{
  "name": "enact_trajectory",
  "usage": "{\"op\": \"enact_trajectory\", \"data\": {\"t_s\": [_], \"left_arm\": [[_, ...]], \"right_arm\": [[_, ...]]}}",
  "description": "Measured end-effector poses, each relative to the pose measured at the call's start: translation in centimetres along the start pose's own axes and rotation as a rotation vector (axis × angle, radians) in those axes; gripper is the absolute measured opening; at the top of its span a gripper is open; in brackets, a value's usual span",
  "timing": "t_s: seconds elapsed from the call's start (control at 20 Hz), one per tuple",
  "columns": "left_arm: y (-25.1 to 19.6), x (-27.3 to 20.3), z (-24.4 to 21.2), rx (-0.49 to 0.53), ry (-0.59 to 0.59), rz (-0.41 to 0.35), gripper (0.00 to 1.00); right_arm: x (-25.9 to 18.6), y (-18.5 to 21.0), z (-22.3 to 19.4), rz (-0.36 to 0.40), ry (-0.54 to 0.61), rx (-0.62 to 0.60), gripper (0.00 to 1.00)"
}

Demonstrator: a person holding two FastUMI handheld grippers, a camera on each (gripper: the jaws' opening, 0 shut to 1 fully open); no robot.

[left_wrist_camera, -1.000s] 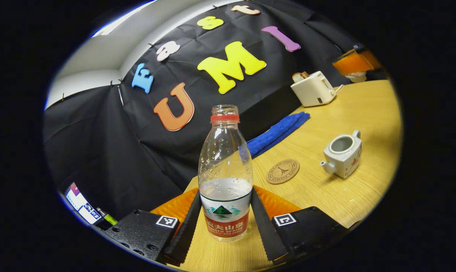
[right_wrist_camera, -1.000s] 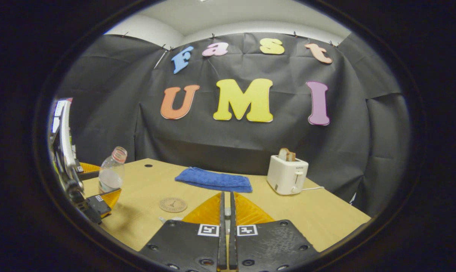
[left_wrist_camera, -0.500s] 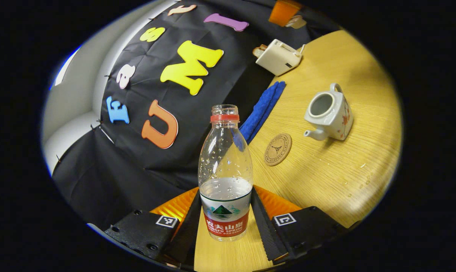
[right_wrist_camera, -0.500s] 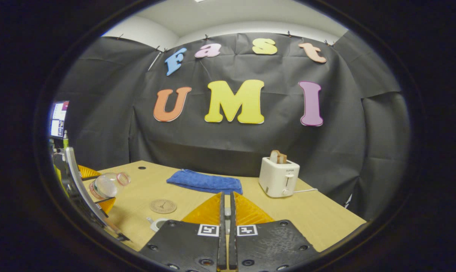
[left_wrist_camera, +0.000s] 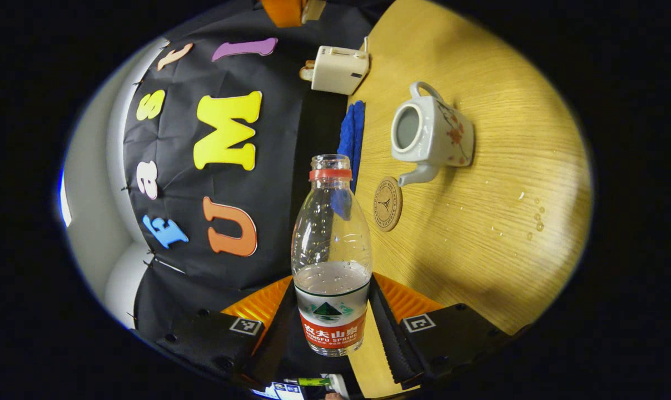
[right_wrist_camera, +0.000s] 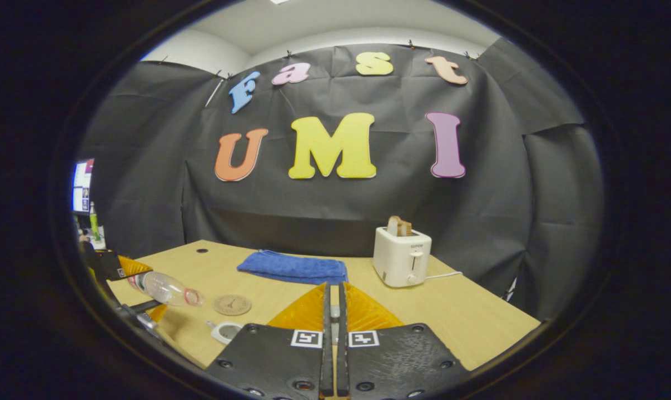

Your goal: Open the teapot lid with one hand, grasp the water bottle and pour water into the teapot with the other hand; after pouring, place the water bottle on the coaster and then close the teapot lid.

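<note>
Because the water bottle [left_wrist_camera: 331, 261] is thin clear plastic with no cap and only partly filled, it looks light and a little squashy, so too hard a squeeze could dent it or push water out; the labelled lower band, where it is held now, seems the stiffest and least slippery place to grip. In the left gripper view the left gripper [left_wrist_camera: 331, 325] has its jaws clamped on that band, one finger on each side, with the neck pointing forward along them. In the right gripper view the bottle lies close to level above the counter [right_wrist_camera: 457, 316], its mouth toward the teapot [right_wrist_camera: 224, 331]. The teapot, glazed ceramic and likely heavy and brittle, stands lidless on the counter, its open top well clear of the bottle's mouth, with the coaster [left_wrist_camera: 388, 204] just beside its spout. The right gripper [right_wrist_camera: 333, 316] has its jaws pressed together; a small pale object shows between them, probably the lid, though I cannot tell for sure.
</note>
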State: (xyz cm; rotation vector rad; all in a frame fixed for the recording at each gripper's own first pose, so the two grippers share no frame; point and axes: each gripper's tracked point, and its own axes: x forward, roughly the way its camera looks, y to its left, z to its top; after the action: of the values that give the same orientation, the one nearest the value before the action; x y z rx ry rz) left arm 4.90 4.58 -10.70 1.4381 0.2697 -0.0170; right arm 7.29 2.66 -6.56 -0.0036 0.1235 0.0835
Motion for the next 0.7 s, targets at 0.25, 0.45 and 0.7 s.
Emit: {"op": "enact_trajectory", "data": {"t_s": [0.25,0.45,0.7], "left_arm": [[0.4,0.4,0.7,0.15,0.017,-0.005,0.77],[0.2,-0.3,2.1,0.236,-0.004,-0.008,0.77],[0.1,-0.1,2.3,0.307,0.006,-0.027,0.76]], "right_arm": [[0.2,-0.4,-0.2,0.002,0.014,0.014,0.02],[0.1,-1.4,0.0,-0.018,0.009,0.017,0.02],[0.1,-1.7,0.1,-0.02,0.015,0.028,0.02]]}}
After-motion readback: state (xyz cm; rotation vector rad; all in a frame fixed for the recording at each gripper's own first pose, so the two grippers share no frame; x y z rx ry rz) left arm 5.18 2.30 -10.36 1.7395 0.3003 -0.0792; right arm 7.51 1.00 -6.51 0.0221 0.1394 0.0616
